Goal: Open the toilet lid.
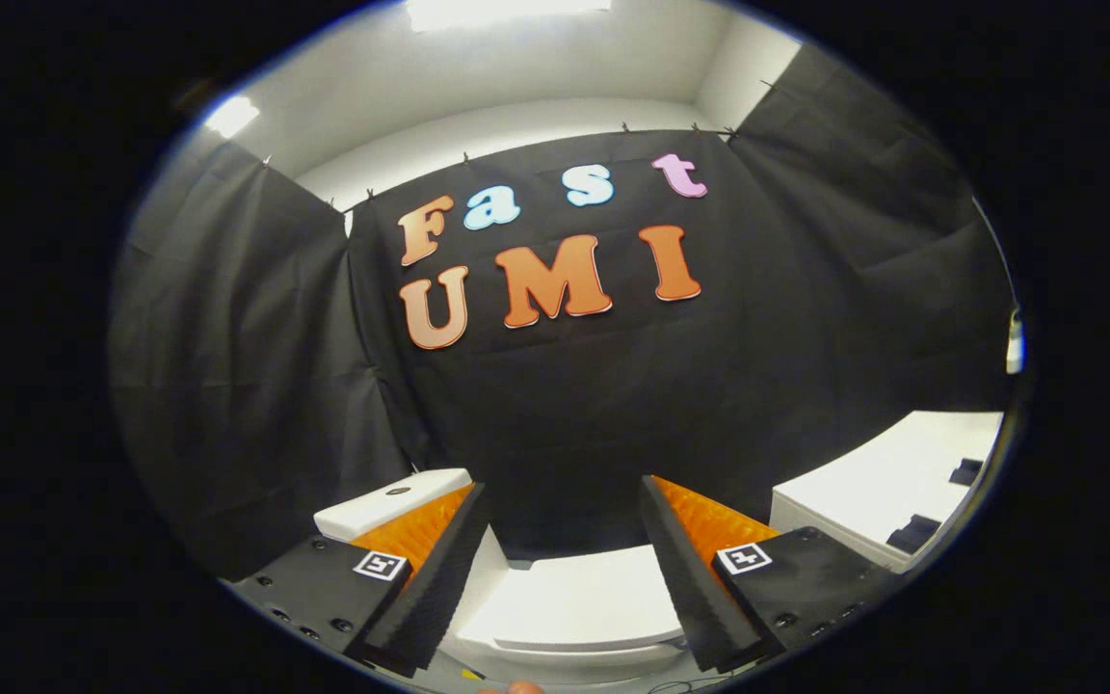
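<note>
Your gripper (563, 501) held with jaws spread wide and empty, toilet lid (579, 602) closed, lying flat below and between your fingers, cistern (391, 503) behind the left finger, white cabinet (878, 492) at right.

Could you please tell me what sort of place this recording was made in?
Probably a mock bathroom in a recording booth: a white toilet with its lid down sits between the open claw fingers, its white cistern stands against black cloth walls, and a white cabinet stands beside it.
</note>
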Demonstrator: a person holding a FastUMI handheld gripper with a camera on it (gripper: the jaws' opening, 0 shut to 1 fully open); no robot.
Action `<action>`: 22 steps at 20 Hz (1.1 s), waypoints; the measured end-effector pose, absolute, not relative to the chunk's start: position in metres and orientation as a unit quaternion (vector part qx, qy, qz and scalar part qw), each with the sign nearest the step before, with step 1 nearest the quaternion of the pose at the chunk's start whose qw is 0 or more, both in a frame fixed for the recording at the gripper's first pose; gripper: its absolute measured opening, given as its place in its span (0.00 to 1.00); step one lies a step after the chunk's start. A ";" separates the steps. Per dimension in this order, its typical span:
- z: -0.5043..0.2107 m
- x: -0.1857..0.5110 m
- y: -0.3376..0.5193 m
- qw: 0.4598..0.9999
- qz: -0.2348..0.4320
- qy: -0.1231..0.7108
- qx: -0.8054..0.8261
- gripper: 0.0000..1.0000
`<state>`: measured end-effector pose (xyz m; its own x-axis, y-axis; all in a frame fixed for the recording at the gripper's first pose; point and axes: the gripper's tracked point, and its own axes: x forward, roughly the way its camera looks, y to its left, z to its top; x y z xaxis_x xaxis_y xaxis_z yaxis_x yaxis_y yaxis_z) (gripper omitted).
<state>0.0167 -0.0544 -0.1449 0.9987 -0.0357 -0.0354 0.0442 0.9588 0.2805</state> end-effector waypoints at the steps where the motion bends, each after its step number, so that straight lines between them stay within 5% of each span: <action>1: -0.157 0.016 -0.057 0.988 -0.024 0.017 0.154 0.98; 22: -0.440 -0.020 -0.123 0.871 -0.115 0.115 0.464 0.99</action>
<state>-0.0200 -0.1230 -0.4399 0.9472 -0.0937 -0.3066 0.3068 0.5432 0.7816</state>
